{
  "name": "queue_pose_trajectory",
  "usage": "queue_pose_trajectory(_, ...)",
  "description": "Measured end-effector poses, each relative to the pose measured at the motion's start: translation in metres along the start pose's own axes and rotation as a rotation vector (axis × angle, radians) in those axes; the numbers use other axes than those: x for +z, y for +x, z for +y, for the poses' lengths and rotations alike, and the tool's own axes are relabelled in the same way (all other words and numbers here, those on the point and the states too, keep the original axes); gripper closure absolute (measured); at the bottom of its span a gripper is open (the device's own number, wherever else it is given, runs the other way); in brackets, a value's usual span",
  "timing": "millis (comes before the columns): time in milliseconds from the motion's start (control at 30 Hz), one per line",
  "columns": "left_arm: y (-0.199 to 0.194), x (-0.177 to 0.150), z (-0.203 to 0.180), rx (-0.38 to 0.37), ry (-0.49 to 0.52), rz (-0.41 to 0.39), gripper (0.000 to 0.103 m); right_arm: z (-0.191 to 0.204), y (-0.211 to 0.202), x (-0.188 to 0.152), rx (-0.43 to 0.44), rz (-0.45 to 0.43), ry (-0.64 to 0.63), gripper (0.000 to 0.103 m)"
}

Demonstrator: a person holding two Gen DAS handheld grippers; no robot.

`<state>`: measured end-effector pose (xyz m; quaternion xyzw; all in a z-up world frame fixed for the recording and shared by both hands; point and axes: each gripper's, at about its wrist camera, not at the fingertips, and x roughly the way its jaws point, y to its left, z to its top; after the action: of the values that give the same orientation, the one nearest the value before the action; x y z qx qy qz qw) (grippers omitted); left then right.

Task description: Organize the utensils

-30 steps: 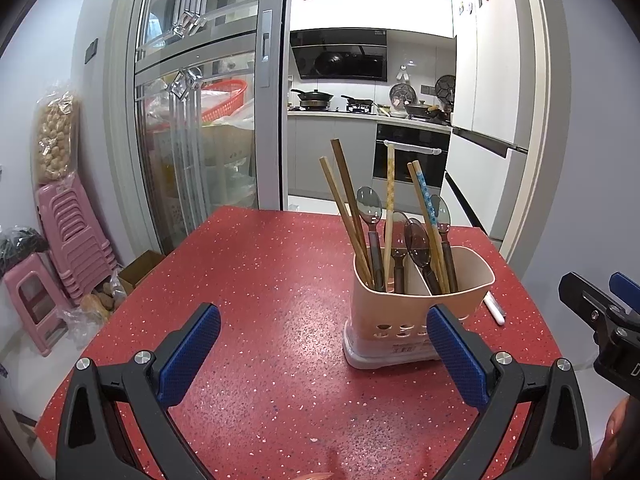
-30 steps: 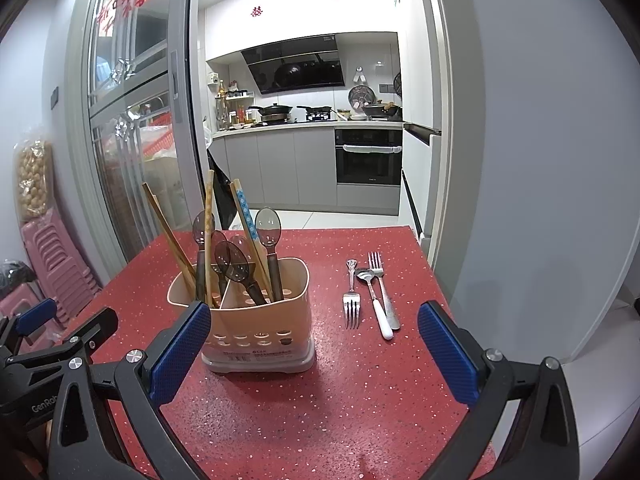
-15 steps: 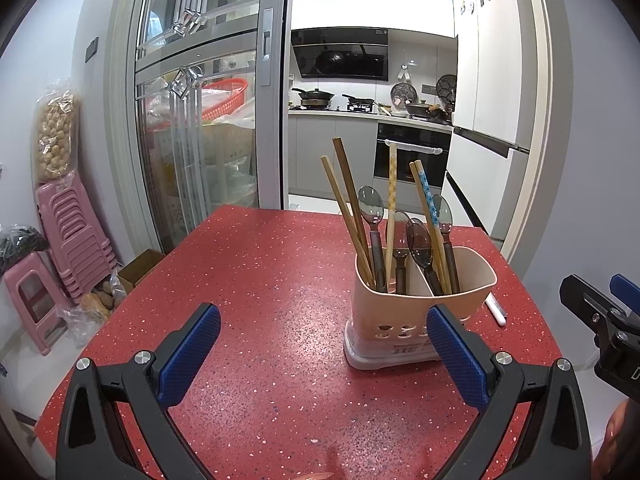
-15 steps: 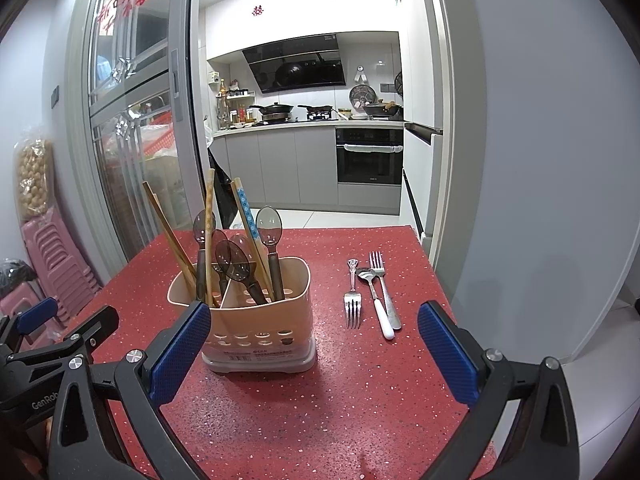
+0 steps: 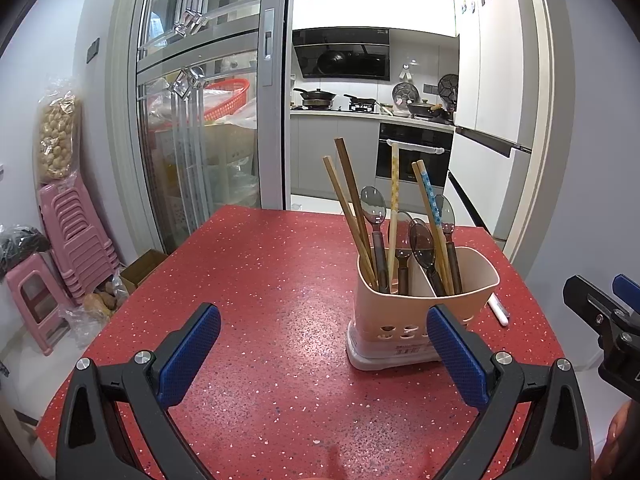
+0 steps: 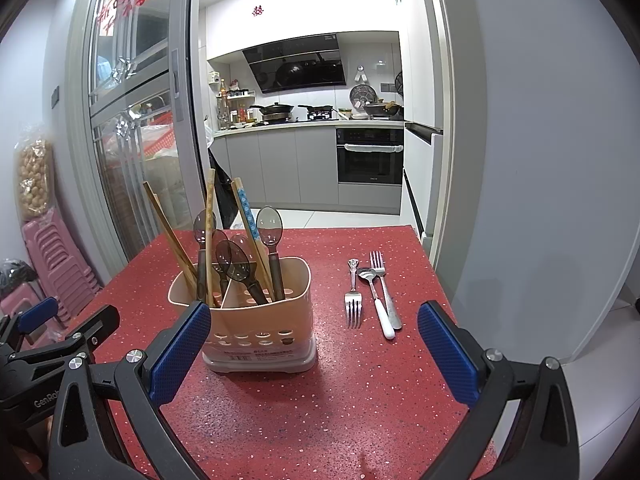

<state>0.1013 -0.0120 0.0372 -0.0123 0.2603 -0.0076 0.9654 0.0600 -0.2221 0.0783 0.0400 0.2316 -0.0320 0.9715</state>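
Red speckled desk (image 6: 280, 408) is carrying a beige utensil caddy (image 6: 260, 320), standing upright left of centre in the right wrist view. Chopsticks (image 6: 172, 236) and spoons (image 6: 270, 224) are leaning inside it. Two forks (image 6: 353, 304) and a white-handled spoon (image 6: 378, 300) are lying flat just right of the caddy, near the desk's right edge. The left gripper (image 5: 324, 356) and right gripper (image 6: 314, 350) are both hovering with jaws spread wide, gripping nothing. Open desk surface is lying left of the caddy and in front of it.
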Motion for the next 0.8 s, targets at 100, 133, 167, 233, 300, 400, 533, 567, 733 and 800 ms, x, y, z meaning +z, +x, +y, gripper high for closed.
queue_pose_trajectory(100,0.0002,0.0,-0.0003,0.0,-0.002,0.0,0.0,0.0,0.0,0.0,0.001,0.0,0.0,0.0)
queue_pose_trajectory(133,0.0003,0.0,-0.0002,0.0,-0.001,0.001,0.0,0.0005,0.0005,-0.0005,0.001,0.0,-0.001,0.0)
queue_pose_trajectory(167,0.0003,0.0,-0.0001,0.0,0.0,0.001,0.0,0.0001,0.0011,-0.0001,0.001,0.0,-0.001,0.0)
queue_pose_trajectory(233,0.0002,0.0001,0.0,0.0,0.0,0.0,0.0,0.0002,0.001,0.0,0.002,0.0,-0.001,0.0)
queue_pose_trajectory(300,0.0002,0.0003,0.0003,0.0,-0.001,0.0,0.0,0.0002,0.001,0.0,0.002,0.0,0.0,0.0)
queue_pose_trajectory(400,0.0002,0.0002,0.0002,0.001,0.0,-0.001,0.0,0.0003,0.0009,0.0,0.001,0.0,-0.001,0.0)
queue_pose_trajectory(533,0.0,0.0002,-0.0003,0.003,0.001,-0.001,0.0,0.0007,0.0012,-0.0005,0.002,-0.001,-0.001,0.0)
queue_pose_trajectory(567,-0.0003,0.0002,-0.0003,0.004,0.001,-0.001,0.0,0.0009,0.001,-0.0002,0.002,-0.001,-0.001,0.0)
queue_pose_trajectory(733,-0.0003,0.0003,0.0,0.003,0.001,-0.001,0.0,0.0013,0.0013,-0.0009,0.003,0.0,-0.001,0.0)
queue_pose_trajectory(800,-0.0003,0.0002,-0.0001,0.004,0.001,-0.002,0.0,0.0013,0.0011,-0.0006,0.002,0.0,-0.001,0.0)
